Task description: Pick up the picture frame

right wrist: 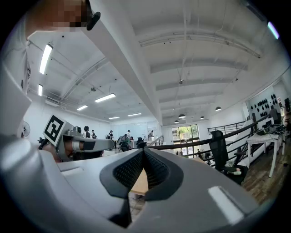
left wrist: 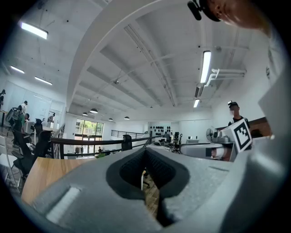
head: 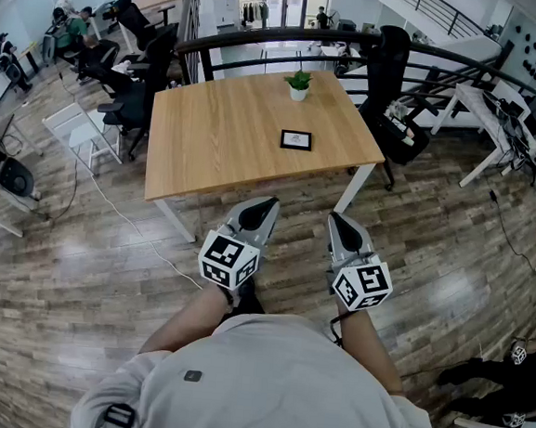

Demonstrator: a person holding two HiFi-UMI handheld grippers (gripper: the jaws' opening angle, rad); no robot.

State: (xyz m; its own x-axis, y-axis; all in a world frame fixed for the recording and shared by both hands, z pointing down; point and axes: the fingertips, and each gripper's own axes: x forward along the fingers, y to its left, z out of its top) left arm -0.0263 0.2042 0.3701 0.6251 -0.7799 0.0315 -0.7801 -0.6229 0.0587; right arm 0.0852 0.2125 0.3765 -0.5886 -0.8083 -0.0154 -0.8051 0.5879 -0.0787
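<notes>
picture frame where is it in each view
Head view: picture frame lies flat on the table, right of centre.
Left gripper view: not in it.
Right gripper view: not in it.
Shared landmark: black railing behind the table.

The table [head: 229,130] has a smooth, matt light-wood top; the floor [head: 86,267] is glossy grey-brown wood planking.

Warm wood, grey tools and a black-edged frame.
The picture frame [head: 296,139] has a black border round a white middle and lies on a pale honey-wood surface [head: 219,139]. Beyond the frame, the plant [head: 300,77] is green in a white pot [head: 298,95]. Around the surface the floor [head: 104,278] is grey-brown planks. The left gripper [head: 267,202] and right gripper [head: 336,217] are light grey, their jaws lined black, with black-and-white square markers [head: 228,260].
</notes>
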